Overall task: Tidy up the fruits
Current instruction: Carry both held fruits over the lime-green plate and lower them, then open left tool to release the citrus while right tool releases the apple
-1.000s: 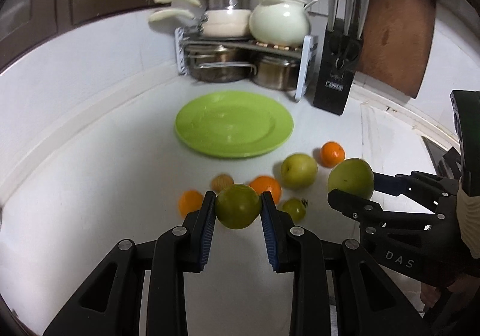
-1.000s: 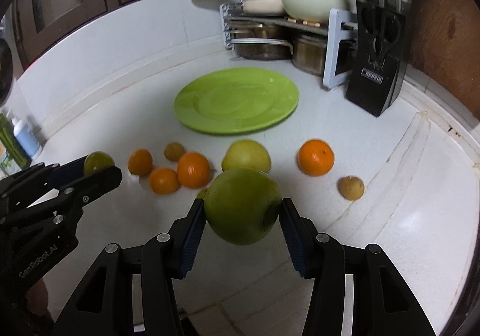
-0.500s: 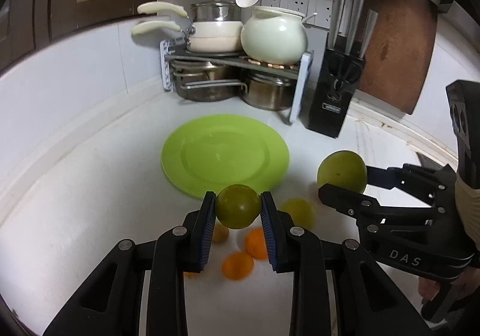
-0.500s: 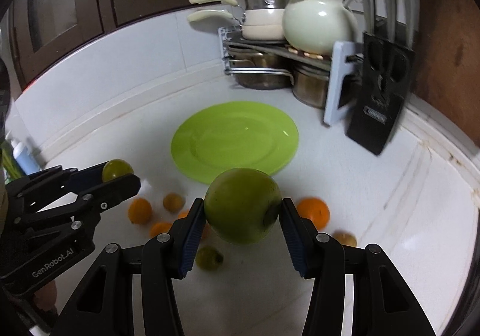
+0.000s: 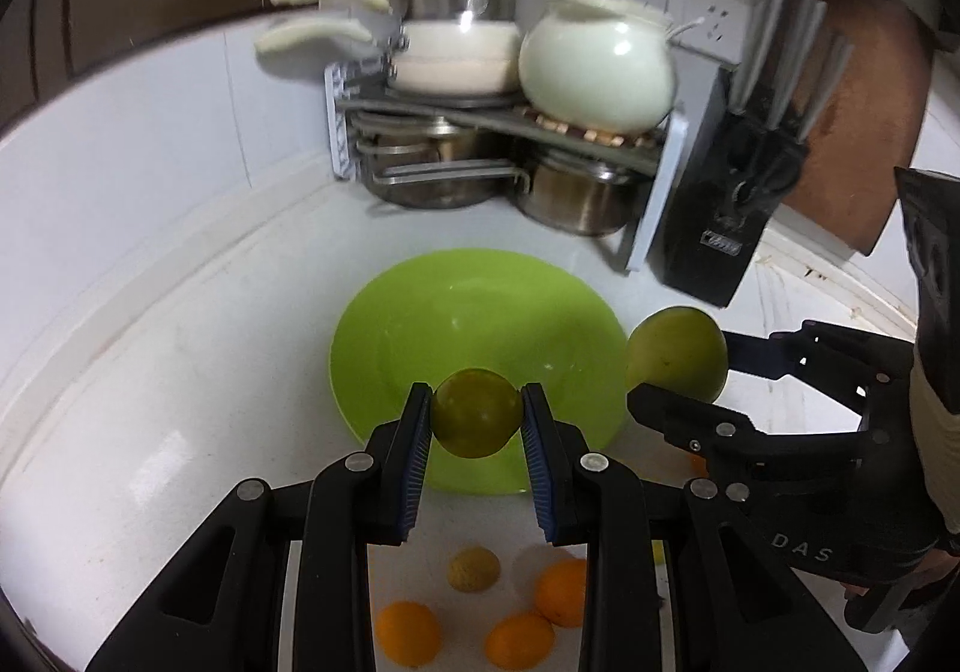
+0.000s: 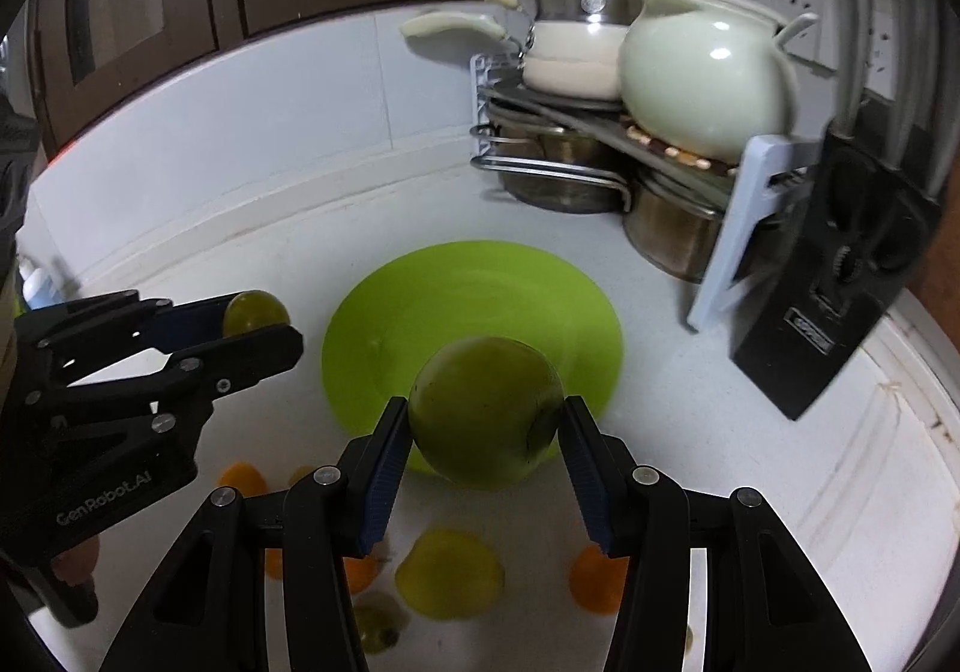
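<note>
So, a small green fruit (image 5: 477,412) is pinched tight between the blue pads of the left gripper (image 5: 477,420), held up over the near edge of the lime-green plate (image 5: 420,324). A bigger green fruit (image 6: 486,411) is clamped in the right gripper (image 6: 483,432), jaws spread partway around it, also over the plate's near rim. Loose oranges (image 5: 408,630) and a small brown fruit (image 5: 474,568) are left on the white counter (image 5: 150,402) below. Pots on a rack (image 5: 504,132) and a knife block (image 5: 729,216) are parked behind the plate.
</note>
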The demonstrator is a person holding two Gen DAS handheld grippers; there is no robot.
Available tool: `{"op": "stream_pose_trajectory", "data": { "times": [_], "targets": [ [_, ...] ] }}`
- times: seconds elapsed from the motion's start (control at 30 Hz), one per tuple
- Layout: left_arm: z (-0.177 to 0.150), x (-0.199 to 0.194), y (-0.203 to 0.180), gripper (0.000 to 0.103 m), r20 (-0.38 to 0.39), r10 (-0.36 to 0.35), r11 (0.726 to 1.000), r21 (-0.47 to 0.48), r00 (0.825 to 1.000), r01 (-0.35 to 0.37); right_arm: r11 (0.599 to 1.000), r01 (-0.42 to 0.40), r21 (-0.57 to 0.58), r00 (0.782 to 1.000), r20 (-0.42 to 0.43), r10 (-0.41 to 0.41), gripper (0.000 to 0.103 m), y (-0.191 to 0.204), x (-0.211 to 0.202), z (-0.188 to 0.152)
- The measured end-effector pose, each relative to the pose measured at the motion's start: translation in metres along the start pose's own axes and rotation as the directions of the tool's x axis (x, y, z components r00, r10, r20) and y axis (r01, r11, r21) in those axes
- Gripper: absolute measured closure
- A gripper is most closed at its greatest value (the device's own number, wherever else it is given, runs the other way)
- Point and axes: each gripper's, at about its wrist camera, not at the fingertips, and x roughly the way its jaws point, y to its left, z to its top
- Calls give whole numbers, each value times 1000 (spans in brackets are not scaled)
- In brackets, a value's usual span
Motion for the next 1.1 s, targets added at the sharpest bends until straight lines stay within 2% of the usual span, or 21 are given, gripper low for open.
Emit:
{"op": "stream_pose_trajectory", "data": {
  "times": [0.3, 0.33, 0.57, 0.9, 0.97, 1.03, 1.1],
  "targets": [
    [5, 54, 19, 73, -109, -20, 1000, -9, 994, 19, 999, -46, -2, 996, -77, 46, 52, -22, 46, 6],
    [5, 58, 20, 73, -118, -20, 1000, -4, 993, 20, 999, -32, 0, 995, -93, 32, 52, -22, 51, 7],
    [4, 80, 27, 73, -160, -26, 1000, -3, 987, 26, 999, -29, 33, 982, -188, 35, 52, -25, 75, 13],
    [5, 96, 27, 73, -192, -15, 1000, 15, 981, 18, 999, -22, 37, 974, -223, 29, 52, -27, 91, 12],
    [5, 96, 28, 72, -185, -6, 1000, 21, 983, 10, 999, -20, 32, 974, -225, 26, 52, -27, 91, 11],
    [5, 95, 28, 63, -179, -3, 1000, 17, 984, 6, 999, -16, 30, 973, -230, 22, 52, -28, 94, 12],
    [6, 92, 29, 60, -169, -8, 1000, 15, 986, 10, 1000, -10, 24, 973, -231, 16, 52, -27, 96, 12]
  ]
}}
